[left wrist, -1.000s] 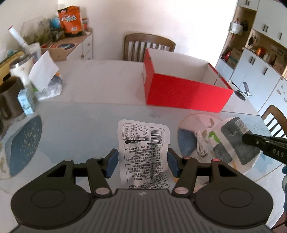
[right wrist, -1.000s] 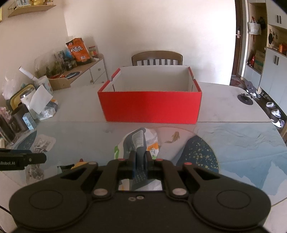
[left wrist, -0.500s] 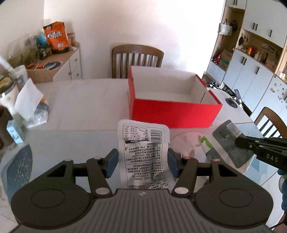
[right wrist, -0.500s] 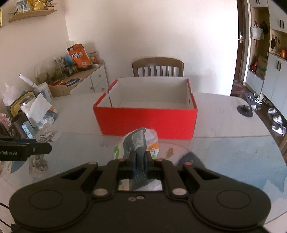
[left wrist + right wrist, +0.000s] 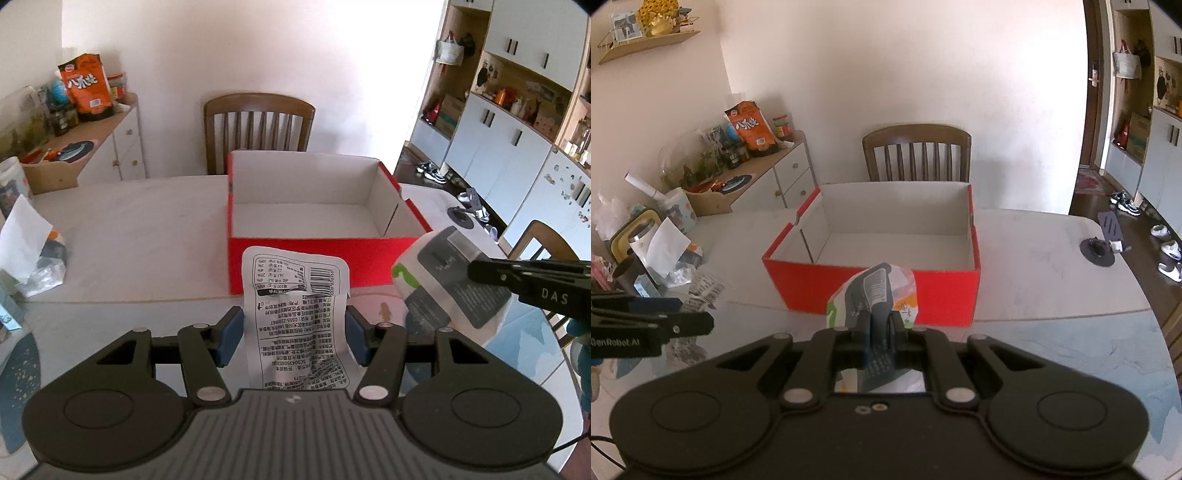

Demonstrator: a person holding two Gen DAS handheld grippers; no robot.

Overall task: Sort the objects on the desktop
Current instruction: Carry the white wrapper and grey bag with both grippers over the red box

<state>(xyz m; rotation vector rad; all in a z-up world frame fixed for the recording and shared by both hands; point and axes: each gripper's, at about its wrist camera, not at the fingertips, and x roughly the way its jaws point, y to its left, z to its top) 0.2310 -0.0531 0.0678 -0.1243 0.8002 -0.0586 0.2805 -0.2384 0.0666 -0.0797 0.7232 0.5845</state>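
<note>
My left gripper is shut on a white printed packet and holds it above the table, in front of the open red box. My right gripper is shut on a white, green and grey snack bag, also lifted in front of the red box. The right gripper and its bag show at the right of the left wrist view. The left gripper shows at the left edge of the right wrist view. The box looks empty inside.
A wooden chair stands behind the table. Cups, paper and plastic clutter sit at the table's left side. A sideboard with snack bags stands against the left wall. A small black stand sits at the table's right.
Both grippers have risen and moved toward the red box with their packets; the box now shows from higher, with its inside visible.
</note>
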